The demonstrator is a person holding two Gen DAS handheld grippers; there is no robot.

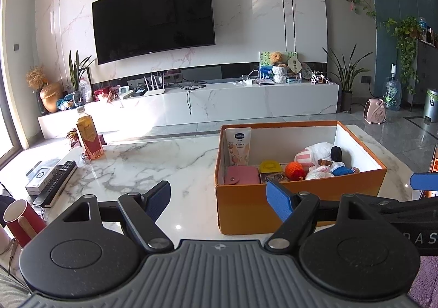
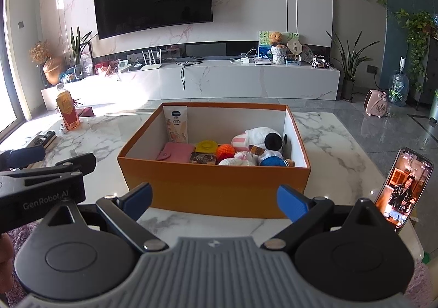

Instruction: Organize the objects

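Orange box (image 2: 216, 185): is sitting on the marble table (image 2: 328, 138), toward its right half, open at the top.
Lotion tube (image 2: 175, 124): is standing upright in the box's far left corner, leaning against the back wall.
Pink wallet (image 2: 175, 153): is lying flat in the box's near left corner, just in front of the tube.
Yellow lid (image 2: 206, 146) and orange ball (image 2: 226, 152): are resting side by side in the middle of the box, the ball to the right.
Soft toys (image 2: 262, 148): are piling up at the box's right end, touching one another.
Left gripper (image 1: 219, 200): is hovering low over the table's near edge, jaws standing wide apart, nothing between them; its right finger is overlapping the box's near left corner in view.
Right gripper (image 2: 215, 202): is hovering before the box's near wall, jaws spread wide, holding nothing.
Bottle (image 1: 89, 135): is standing upright at the table's far left corner.
Remote (image 1: 56, 182): is lying along the left edge.
Phone (image 2: 403, 189): is leaning upright at the right edge, screen lit.
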